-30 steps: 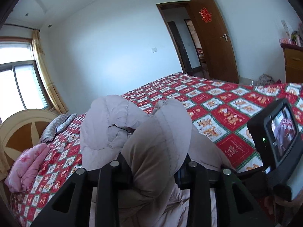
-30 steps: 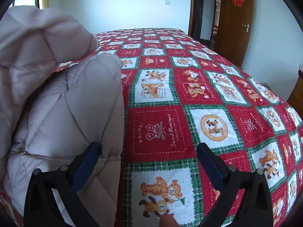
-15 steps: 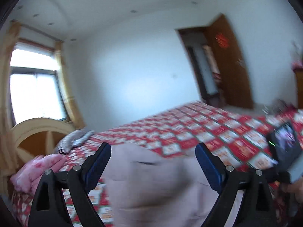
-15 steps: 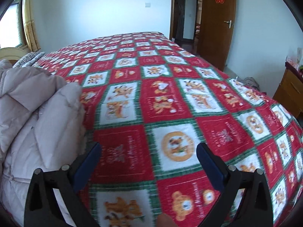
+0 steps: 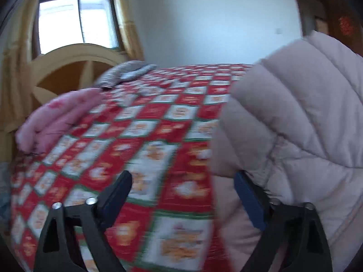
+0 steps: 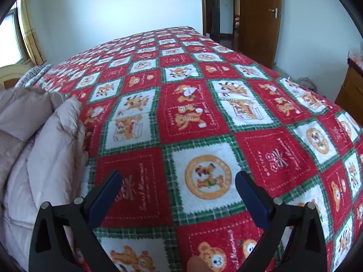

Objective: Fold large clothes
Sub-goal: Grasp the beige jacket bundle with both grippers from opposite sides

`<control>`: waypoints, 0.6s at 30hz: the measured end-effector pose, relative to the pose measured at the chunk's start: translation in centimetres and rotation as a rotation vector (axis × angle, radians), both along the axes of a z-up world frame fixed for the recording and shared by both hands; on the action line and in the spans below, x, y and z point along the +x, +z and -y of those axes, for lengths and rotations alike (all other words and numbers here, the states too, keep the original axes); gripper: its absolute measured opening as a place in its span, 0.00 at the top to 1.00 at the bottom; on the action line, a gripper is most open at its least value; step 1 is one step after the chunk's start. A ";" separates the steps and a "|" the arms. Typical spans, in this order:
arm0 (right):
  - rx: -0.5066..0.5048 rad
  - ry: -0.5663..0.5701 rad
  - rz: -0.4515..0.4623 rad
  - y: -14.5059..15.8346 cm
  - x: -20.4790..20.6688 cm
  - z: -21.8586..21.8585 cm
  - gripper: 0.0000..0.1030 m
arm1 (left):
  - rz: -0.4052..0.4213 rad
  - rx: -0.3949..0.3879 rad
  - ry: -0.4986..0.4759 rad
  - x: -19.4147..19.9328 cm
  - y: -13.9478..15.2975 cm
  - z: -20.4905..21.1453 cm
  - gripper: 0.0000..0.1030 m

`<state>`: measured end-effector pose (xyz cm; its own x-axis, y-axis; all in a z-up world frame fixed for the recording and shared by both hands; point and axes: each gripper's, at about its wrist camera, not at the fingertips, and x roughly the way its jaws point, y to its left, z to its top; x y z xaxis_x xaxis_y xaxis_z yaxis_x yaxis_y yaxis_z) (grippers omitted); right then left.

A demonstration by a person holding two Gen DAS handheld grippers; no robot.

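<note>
Both tongs gape empty: jacket (image 5: 295, 117) right of left tongs (image 5: 183, 195), left of right tongs (image 6: 177, 190).

The puffy coat (image 5: 295, 124) lies heaped on the bed (image 6: 204, 113), at the right of the left wrist view and at the near left edge of the right wrist view. In the left view a folded garment (image 5: 54, 117) lies on the bed at far left, the headboard (image 5: 74, 68) and window (image 5: 77, 20) behind it, a pillow (image 5: 124, 72) further along. In the right view the door (image 6: 258, 18) stands beyond the bed's far right corner, a cabinet (image 6: 349, 88) at the right.
</note>
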<state>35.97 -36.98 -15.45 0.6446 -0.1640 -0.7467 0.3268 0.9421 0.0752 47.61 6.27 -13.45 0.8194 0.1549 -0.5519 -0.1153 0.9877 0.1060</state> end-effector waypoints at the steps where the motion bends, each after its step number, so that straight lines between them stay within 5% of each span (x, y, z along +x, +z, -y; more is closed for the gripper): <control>1: 0.004 -0.008 0.001 0.3 0.2 0.4 0.02 | 0.032 -0.026 -0.049 -0.4 0.5 1.5 0.25; 3: 0.001 -0.022 0.004 0.7 0.6 1.1 0.03 | 0.116 -0.016 -0.165 -2.0 1.8 5.1 0.25; 9: 0.062 -0.093 0.013 2.5 2.0 4.0 0.03 | 0.255 0.406 -0.394 -5.8 1.6 18.6 0.24; 13: 0.062 -0.126 0.044 4.6 1.5 3.7 0.07 | 0.249 0.479 -0.440 -5.9 0.2 21.9 0.24; 18: 0.050 -0.036 0.147 8.6 0.8 -0.3 0.08 | 0.283 0.507 -0.400 -6.7 0.0 22.0 0.23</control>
